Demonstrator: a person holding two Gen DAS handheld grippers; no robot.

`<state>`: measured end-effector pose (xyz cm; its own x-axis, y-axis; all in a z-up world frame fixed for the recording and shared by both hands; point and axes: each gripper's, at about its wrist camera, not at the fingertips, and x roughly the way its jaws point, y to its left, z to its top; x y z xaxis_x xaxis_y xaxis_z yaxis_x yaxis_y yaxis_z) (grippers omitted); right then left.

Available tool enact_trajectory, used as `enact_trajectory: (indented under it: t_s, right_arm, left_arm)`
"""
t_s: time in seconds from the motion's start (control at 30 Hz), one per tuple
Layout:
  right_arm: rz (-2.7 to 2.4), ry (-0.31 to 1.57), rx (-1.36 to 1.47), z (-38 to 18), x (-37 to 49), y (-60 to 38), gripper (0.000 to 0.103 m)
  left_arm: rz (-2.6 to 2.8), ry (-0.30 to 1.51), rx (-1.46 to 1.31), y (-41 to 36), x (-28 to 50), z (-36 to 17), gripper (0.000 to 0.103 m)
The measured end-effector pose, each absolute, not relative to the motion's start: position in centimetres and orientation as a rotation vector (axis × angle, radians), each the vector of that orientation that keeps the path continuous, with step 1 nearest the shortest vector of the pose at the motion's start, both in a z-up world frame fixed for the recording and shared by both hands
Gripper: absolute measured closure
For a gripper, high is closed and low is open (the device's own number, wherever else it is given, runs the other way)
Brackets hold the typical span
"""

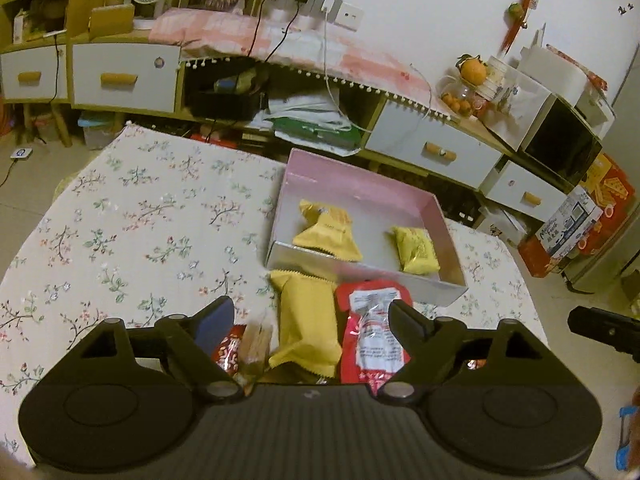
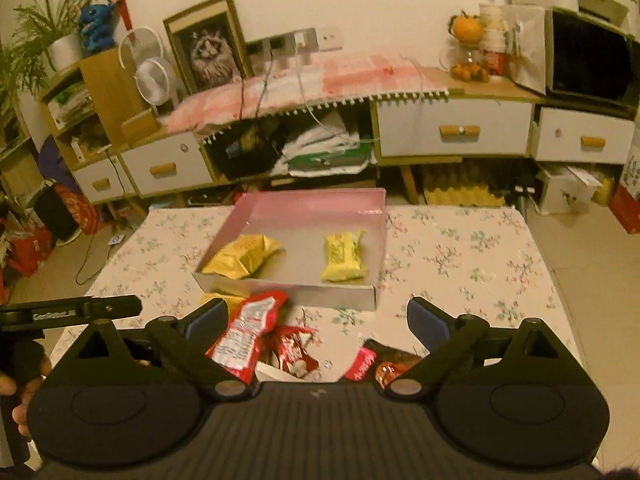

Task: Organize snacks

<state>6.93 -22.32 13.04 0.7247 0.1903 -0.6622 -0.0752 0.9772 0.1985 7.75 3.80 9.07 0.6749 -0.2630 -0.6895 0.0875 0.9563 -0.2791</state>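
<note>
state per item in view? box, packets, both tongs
Pink cardboard box: open, lidless, on table.
Two yellow foil packets: lying inside box, apart.
Yellow packet, long red-and-white sachet: on tablecloth, outside box.
Left tongs: open, empty.
Right tongs: open, empty.

Left claw [image 1: 310, 312] agape, empty; right claw [image 2: 316, 314] likewise.

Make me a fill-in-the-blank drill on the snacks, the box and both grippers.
1. The pink box holds ____ yellow packets.
2. The long red packet lies ____ the box, on the floral tablecloth.
3. The left gripper and the right gripper both stand ____, gripping nothing.

Missing words: two; outside; open
</note>
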Motion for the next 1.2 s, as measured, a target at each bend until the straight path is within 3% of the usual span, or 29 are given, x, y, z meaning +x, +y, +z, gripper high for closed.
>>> enact_trajectory:
  t_s: [0.5,0.83,1.03,1.2]
  right_arm:
    - [0.143,0.953,0.236,9.4,6.2,-24.1,0.011]
    - [0.196,1.049,-0.274,5.0,5.3,-23.8,0.014]
    - [0.256,1.089,-0.359,2.9,5.7,-24.0,0.017]
    - [0.259,1.097,-0.392,1.3,7.1,-24.3,0.020]
  left_arm:
    - [-0.239,0.855,-0.207,2.7,7.4,7.6,0.015]
    - [-0.330,0.916,-0.146,-1.5,7.8,5.4,0.015]
    - [-0.357,0.959,-0.118,-4.3,9.2,3.3,0.014]
    - [-0.331,0.968,-0.045,-5.8,10.0,1.8,0.006]
